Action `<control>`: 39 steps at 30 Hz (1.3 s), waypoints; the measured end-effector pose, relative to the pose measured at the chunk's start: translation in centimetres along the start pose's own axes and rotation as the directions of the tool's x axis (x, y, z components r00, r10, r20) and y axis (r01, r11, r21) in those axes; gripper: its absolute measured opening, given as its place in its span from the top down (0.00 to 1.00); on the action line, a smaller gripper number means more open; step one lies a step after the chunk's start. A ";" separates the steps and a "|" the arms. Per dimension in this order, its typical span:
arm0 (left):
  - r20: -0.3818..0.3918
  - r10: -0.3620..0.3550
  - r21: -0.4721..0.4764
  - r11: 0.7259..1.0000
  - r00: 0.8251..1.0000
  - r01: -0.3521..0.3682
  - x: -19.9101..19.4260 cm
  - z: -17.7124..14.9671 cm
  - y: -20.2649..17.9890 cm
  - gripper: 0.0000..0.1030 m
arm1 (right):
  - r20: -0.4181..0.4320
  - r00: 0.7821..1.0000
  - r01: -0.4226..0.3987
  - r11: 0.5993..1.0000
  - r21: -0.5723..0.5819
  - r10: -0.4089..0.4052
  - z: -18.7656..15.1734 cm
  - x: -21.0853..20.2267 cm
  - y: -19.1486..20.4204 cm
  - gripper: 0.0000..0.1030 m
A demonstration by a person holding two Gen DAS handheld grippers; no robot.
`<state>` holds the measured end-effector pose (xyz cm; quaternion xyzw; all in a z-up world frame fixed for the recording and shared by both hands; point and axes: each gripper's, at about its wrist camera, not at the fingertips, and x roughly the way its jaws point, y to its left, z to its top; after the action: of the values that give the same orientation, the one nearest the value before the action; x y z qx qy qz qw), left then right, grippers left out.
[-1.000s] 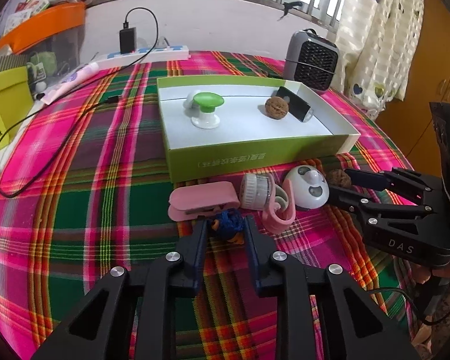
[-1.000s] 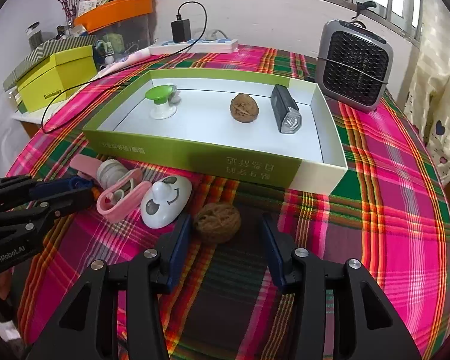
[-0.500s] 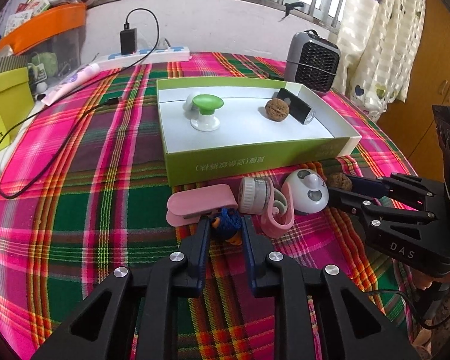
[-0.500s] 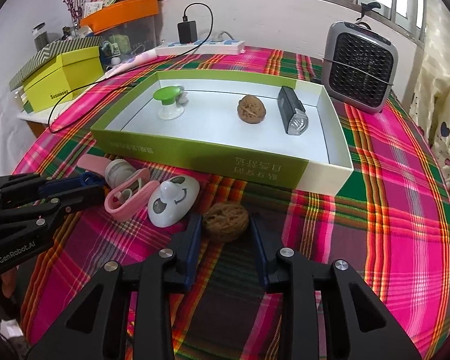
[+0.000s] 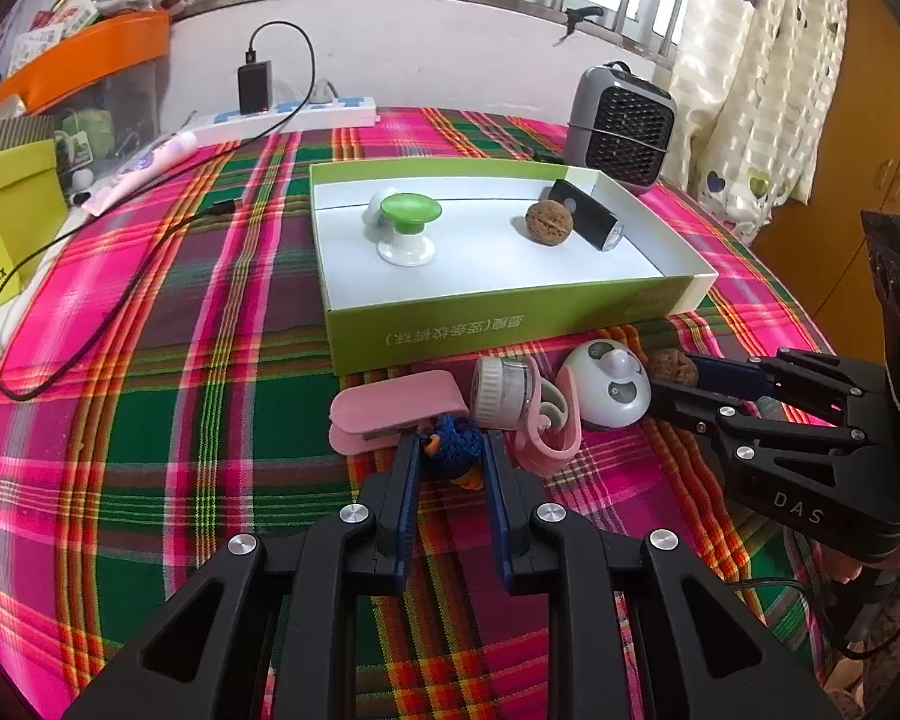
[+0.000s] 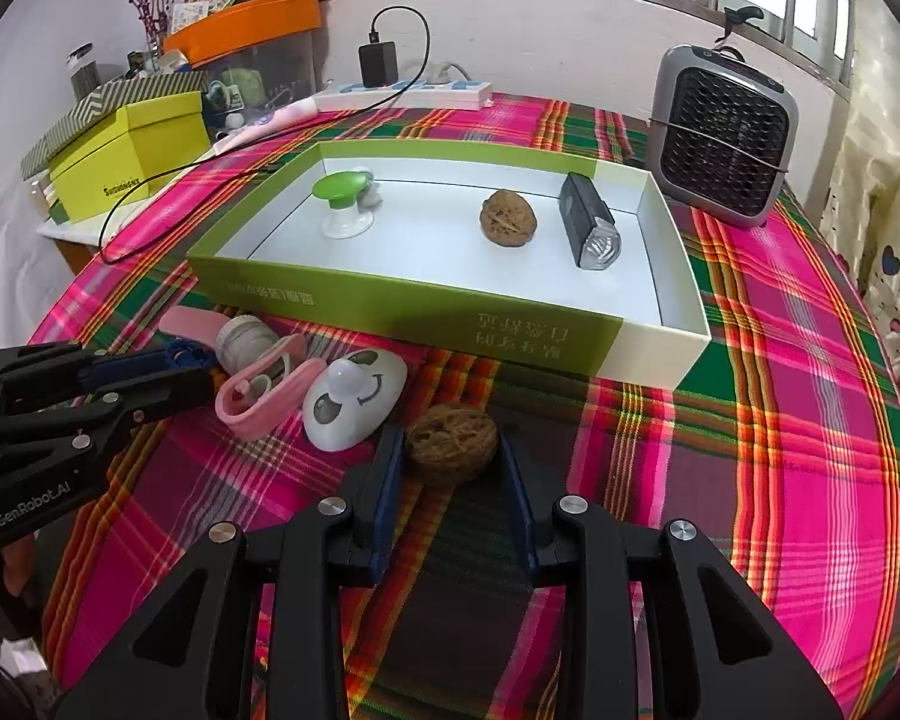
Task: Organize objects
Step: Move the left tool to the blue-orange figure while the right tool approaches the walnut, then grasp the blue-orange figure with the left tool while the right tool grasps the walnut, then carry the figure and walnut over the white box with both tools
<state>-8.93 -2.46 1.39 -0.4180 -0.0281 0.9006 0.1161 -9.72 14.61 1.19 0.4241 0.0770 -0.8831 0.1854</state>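
A green open box (image 5: pixel 510 315) (image 6: pixel 390 312) on the plaid cloth holds a green-topped knob (image 5: pixel 405 225), a walnut (image 5: pixel 548 222) and a black flashlight (image 5: pixel 588 222). In front of it lie a pink clip (image 5: pixel 396 411), a small jar (image 5: pixel 501 390), a pink case (image 6: pixel 270 387) and a white panda gadget (image 5: pixel 606 384) (image 6: pixel 354 399). My left gripper (image 5: pixel 450 456) is shut on a small blue knitted toy (image 5: pixel 453 450). My right gripper (image 6: pixel 450 450) is shut on a second walnut (image 6: pixel 452 441), which rests on the cloth.
A grey fan heater (image 6: pixel 723 132) stands behind the box at the right. A power strip (image 5: pixel 294 114) with a charger and a black cable (image 5: pixel 120 300) lies at the back left. A yellow box (image 6: pixel 129 150) sits beside the table's left edge.
Both grippers have closed: the left one onto the blue toy, the right one onto the walnut in front of the box. Neither object has left the cloth.
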 end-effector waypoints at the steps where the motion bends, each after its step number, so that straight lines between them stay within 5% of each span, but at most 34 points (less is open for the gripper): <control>1: 0.001 -0.001 0.001 1.000 1.000 0.001 -0.1 0.0 0.0 0.82 | 0.000 1.000 -0.001 1.000 0.000 0.001 0.0 0.0 0.0 0.68; 39: 0.109 0.006 0.002 1.000 0.994 -0.007 -2.7 2.9 0.2 0.82 | 0.113 0.993 -0.014 1.000 -0.003 0.015 2.1 -3.0 0.0 0.68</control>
<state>-9.50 -3.12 5.28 -0.3684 -0.0321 0.9224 0.1119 -9.52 14.79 4.80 0.3737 0.0641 -0.9043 0.1962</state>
